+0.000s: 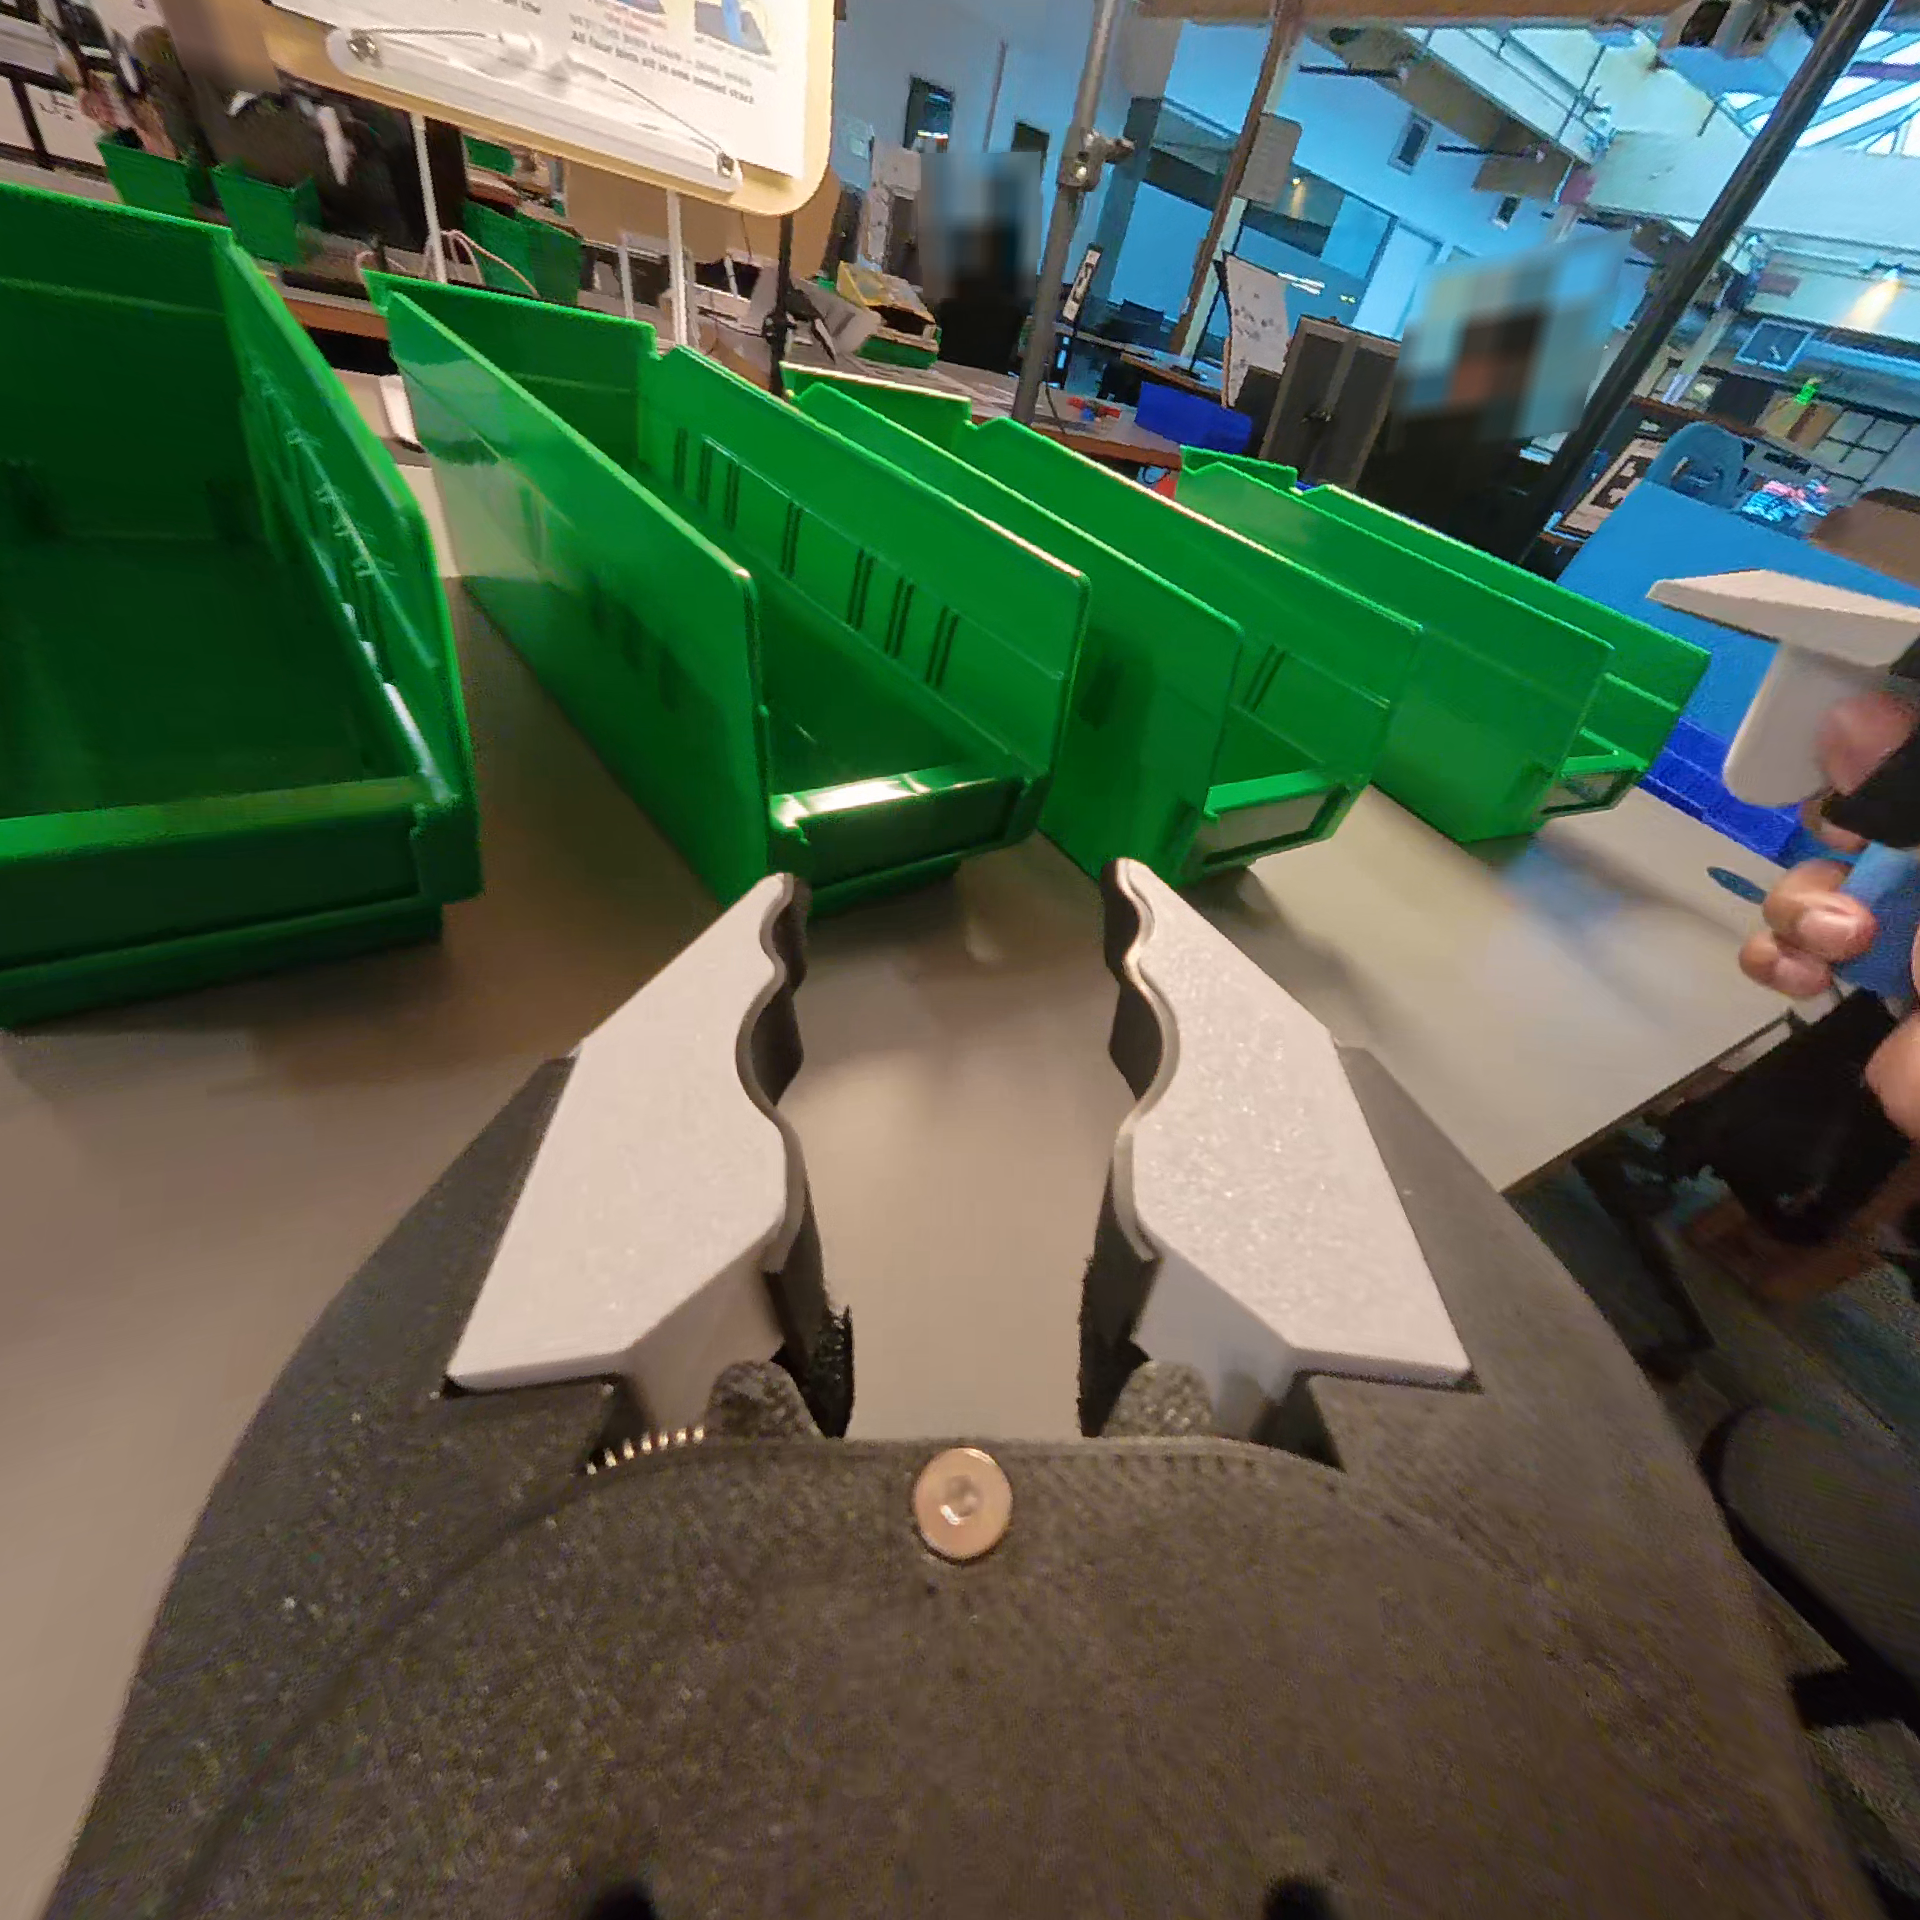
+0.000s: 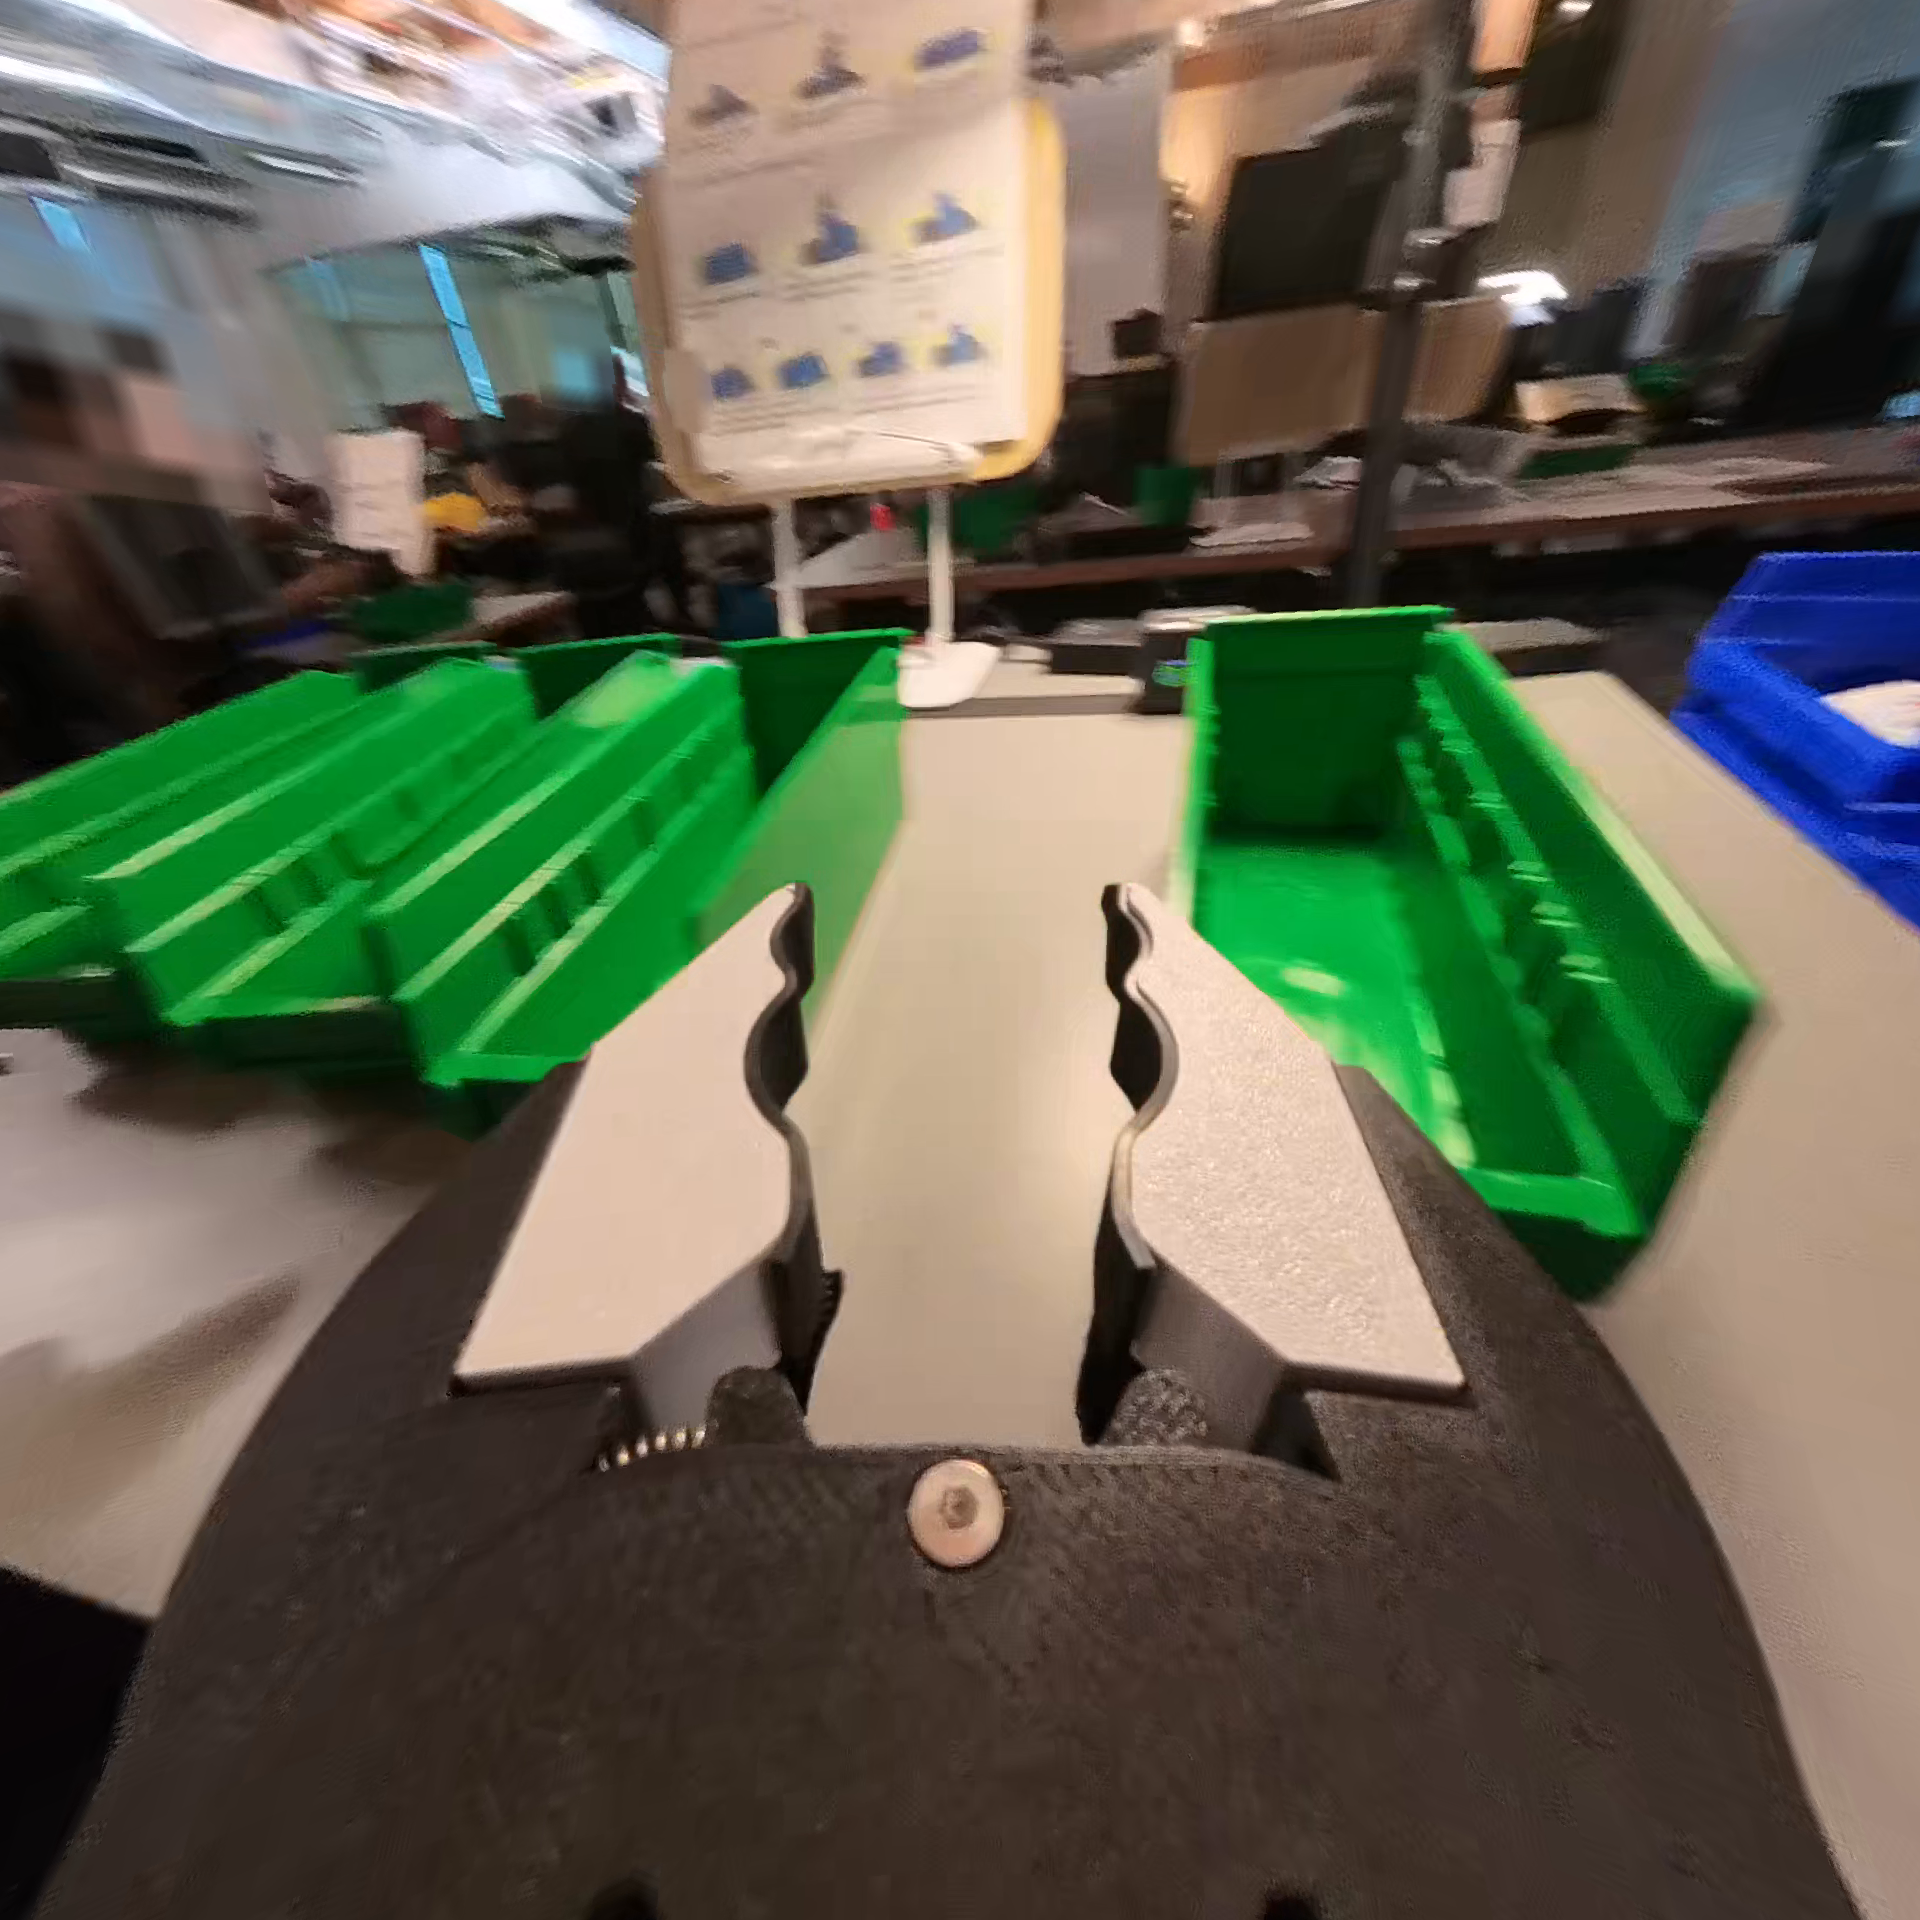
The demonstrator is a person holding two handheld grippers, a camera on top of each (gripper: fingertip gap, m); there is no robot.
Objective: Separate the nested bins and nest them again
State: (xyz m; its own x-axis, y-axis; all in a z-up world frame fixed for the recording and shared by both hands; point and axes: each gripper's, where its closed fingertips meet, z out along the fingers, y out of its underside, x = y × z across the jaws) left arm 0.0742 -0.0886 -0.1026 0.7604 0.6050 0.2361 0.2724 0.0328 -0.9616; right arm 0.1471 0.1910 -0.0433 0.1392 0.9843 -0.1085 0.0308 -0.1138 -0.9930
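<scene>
Several long green bins stand apart, side by side, on the grey table (image 1: 1455,987). In the left wrist view one bin (image 1: 208,644) is at the left and three more (image 1: 748,644) (image 1: 1195,675) (image 1: 1507,675) fan out to the right. My left gripper (image 1: 951,894) is open and empty, its fingertips just short of the second bin's front end. In the right wrist view three bins (image 2: 436,883) lie at the left and one bin (image 2: 1455,935) at the right. My right gripper (image 2: 956,904) is open and empty over the bare table strip (image 2: 956,1039) between them.
An instruction board on a white stand (image 2: 852,260) rises behind the bins. Blue bins (image 2: 1818,707) sit at the table's right edge. A hand holding the other gripper's handle (image 1: 1808,707) shows at the right of the left wrist view. The table's edge (image 1: 1662,1091) runs close on the right.
</scene>
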